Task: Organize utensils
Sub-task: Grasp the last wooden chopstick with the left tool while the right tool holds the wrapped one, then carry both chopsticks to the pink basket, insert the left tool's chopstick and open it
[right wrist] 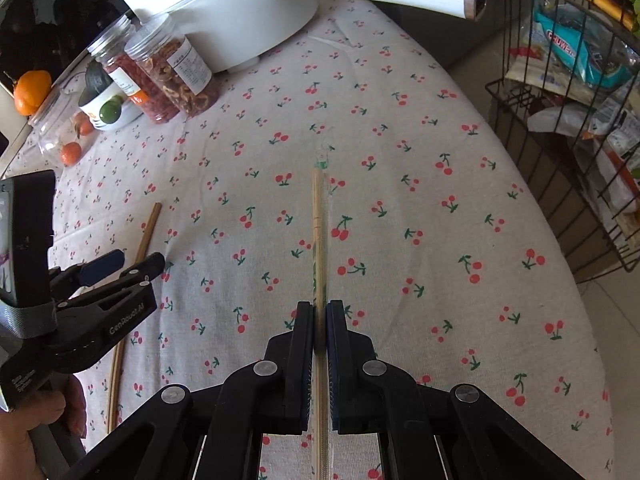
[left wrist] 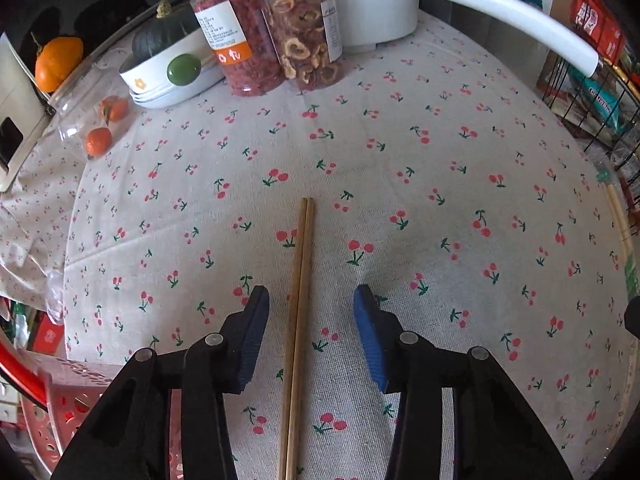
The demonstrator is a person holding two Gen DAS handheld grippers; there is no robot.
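While my left gripper (left wrist: 311, 300) hangs spread wide around the brown chopsticks (left wrist: 298, 320), my right gripper (right wrist: 319, 307) pinches the sleeved bamboo chopsticks (right wrist: 318, 232).

Brown chopsticks (left wrist: 298, 320) on tablecloth (left wrist: 440, 160) btwn left gripper (left wrist: 311, 296) fingers; wrapped chopsticks (right wrist: 318, 232) to right; jars (left wrist: 264, 32), pot (left wrist: 372, 0) behind.

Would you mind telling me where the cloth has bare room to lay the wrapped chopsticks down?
The widest free patch is the tablecloth between the brown chopsticks under the open left gripper and the wire rack. The right gripper holds the wrapped chopsticks there. The far-left edge is crowded: jars, bowl, white pot.
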